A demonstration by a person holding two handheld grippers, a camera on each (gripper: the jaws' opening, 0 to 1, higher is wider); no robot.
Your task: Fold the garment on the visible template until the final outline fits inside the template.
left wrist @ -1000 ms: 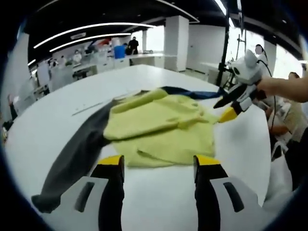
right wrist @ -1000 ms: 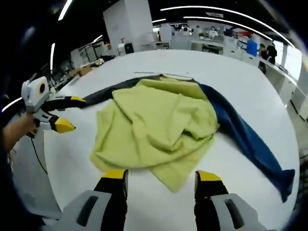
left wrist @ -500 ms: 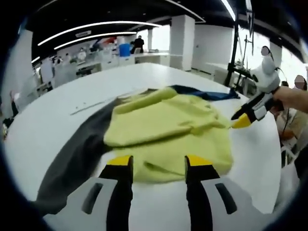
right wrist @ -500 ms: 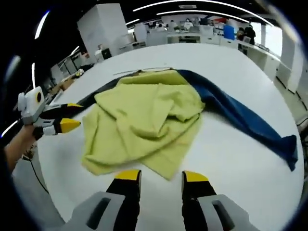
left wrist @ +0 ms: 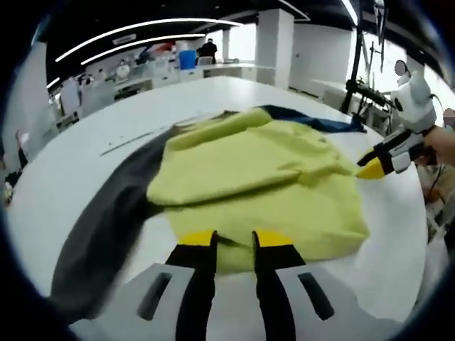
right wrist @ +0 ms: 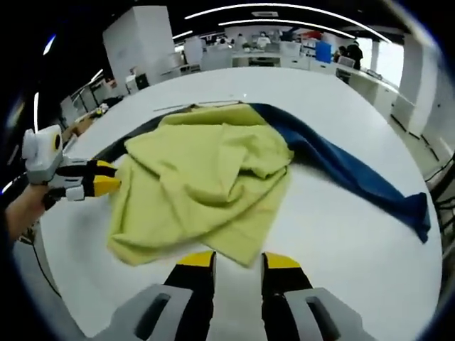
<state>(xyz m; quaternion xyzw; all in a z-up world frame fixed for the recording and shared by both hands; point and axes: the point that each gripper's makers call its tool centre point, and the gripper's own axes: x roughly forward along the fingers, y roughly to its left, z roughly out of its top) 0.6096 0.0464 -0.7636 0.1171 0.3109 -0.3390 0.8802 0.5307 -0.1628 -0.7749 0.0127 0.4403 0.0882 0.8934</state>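
A crumpled yellow-green garment [left wrist: 256,177] [right wrist: 199,185] lies on a white round table [left wrist: 106,121] [right wrist: 341,249]. A dark grey strip of cloth [left wrist: 106,220] [right wrist: 131,141] and a blue one [left wrist: 313,122] [right wrist: 355,177] stick out from under it on opposite sides. My left gripper [left wrist: 234,239] [right wrist: 106,177] is at the garment's near hem, its jaws drawn close with yellow cloth in the narrow gap. My right gripper [right wrist: 238,261] [left wrist: 373,165] stands at the opposite edge, jaws also narrow around a corner of the cloth.
A thin line [left wrist: 131,141] [right wrist: 170,108] lies on the table beyond the garment. A hand [left wrist: 442,142] holds the right gripper, with a dark stand [left wrist: 355,78] behind it. Workbenches, pillars and people stand far off. Bare tabletop surrounds the cloth.
Both grippers came forward to the garment's edges, and their jaws narrowed from wide apart to a small gap around the cloth. The garment itself lies as before.
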